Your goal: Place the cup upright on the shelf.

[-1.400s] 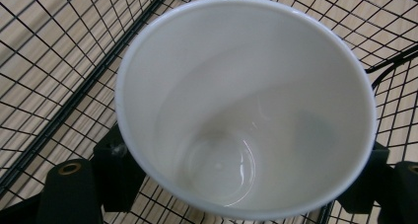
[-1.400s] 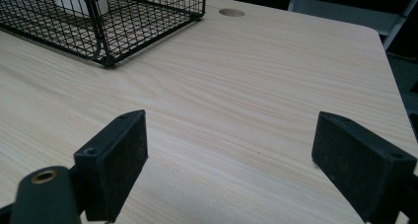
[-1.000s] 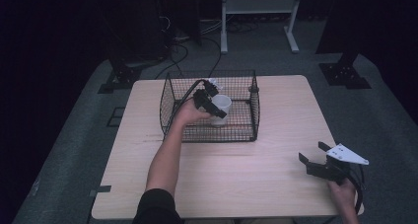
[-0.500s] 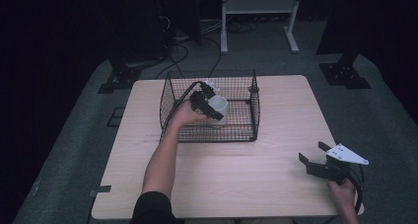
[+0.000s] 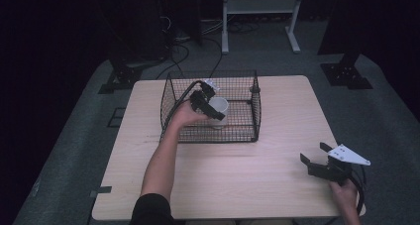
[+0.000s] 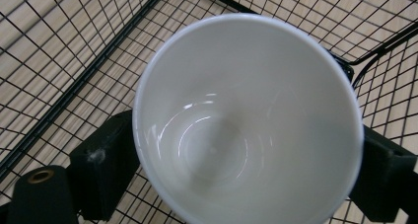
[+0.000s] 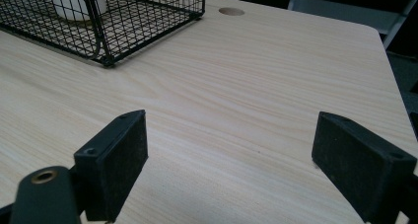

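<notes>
A: Entry. Landmark is the black wire basket [image 5: 247, 131] on the light wood-grain bench [image 5: 237, 180]. Where is the white cup [image 5: 218, 111]?

B: Inside the basket, near its middle, mouth up. The left gripper [image 5: 205, 102] reaches in from the basket's left side. In the left gripper view the jaws sit on opposite sides of the cup [image 6: 246, 115], pads against its outer wall just below the rim. I judge them to be pinching it, though the contact itself is partly hidden behind the rim.

A: Is it off the basket floor?

B: Cannot tell from these views.

A: Material and handling?

B: Smooth, glossy, round, tapering toward the base, empty; no handle visible. Looks ceramic: likely stiff, moderately heavy, slippery and breakable. The taper could let it slide down between the pads, so a firm hold high on the wall seems right. Keep it clear of the basket's rigid wire walls.

A: Right gripper [image 5: 324, 164]?

B: Well outside the basket, toward the bench's near right corner. Jaws spread wide, nothing between them but bare bench [image 7: 236, 100]; the basket's corner [image 7: 106, 56] shows ahead.
</notes>
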A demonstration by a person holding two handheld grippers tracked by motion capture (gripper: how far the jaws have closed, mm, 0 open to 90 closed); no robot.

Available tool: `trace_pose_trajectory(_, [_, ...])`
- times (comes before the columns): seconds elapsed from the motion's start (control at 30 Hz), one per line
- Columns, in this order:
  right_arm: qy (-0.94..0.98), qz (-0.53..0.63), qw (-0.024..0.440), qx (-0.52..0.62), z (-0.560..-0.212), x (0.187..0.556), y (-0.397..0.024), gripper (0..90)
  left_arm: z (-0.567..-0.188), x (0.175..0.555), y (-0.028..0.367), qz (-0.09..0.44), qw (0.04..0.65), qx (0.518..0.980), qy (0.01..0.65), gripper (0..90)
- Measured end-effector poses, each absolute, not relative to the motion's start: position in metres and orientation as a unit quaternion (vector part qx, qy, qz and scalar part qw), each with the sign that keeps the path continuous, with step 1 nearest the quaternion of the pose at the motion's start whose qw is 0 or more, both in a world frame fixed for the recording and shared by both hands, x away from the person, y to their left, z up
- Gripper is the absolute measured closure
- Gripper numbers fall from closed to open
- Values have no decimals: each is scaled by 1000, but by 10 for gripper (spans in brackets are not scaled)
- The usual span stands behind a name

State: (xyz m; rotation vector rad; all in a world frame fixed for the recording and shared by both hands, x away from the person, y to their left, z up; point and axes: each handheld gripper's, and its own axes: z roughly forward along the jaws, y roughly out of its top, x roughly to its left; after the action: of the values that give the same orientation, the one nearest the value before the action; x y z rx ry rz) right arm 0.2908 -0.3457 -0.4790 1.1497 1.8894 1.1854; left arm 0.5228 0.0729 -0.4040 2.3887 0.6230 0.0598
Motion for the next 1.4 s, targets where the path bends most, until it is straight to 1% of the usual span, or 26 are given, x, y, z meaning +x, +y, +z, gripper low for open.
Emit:
trace_pose_trajectory(0.13, [716, 449, 311, 435, -479, 291, -346, 131, -396, 519, 77, 31, 340, 908, 241, 92])
trace_pose_trajectory(0.33, [716, 449, 312, 434, -479, 291, -345, 131, -385, 514, 82, 48, 351, 904, 238, 84])
trace_pose_trajectory(0.53, [716, 448, 311, 435, -479, 291, -346, 131, -370, 506, 89, 67, 363, 900, 234, 83])
trace_pose_trajectory(0.67, [716, 448, 311, 435, -479, 291, -346, 131, -364, 501, 93, 64, 371, 896, 236, 84])
trace_pose_trajectory(1.07, [716, 448, 311, 436, -479, 291, -346, 131, -349, 481, 101, 89, 372, 896, 226, 87])
trace_pose_trajectory(1.17, [716, 448, 311, 436, -479, 291, -346, 131, -343, 473, 104, 96, 381, 892, 221, 87])
trace_pose_trajectory(1.4, [715, 448, 310, 437, -479, 291, -346, 131, -332, 460, 107, 100, 389, 891, 211, 87])
